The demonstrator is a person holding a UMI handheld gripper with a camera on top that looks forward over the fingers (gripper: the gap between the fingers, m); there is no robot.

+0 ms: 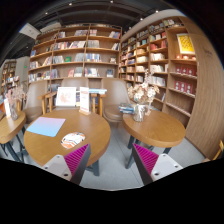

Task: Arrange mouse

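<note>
My gripper (112, 160) is open and empty, held high over the grey floor between two round wooden tables. Its magenta pads (78, 158) show at either side. On the left table (70, 128), just beyond the left finger, lies a small white and orange object (72, 140); I cannot tell whether it is the mouse. A light blue mat (45, 126) lies flat further left on that table. Nothing stands between the fingers.
The right round table (160, 128) carries a vase of flowers (141, 95) and small dark items (134, 113). Chairs (116, 100) stand behind the tables. Bookshelves (85, 55) line the back and right walls. A grey floor strip (112, 140) runs between the tables.
</note>
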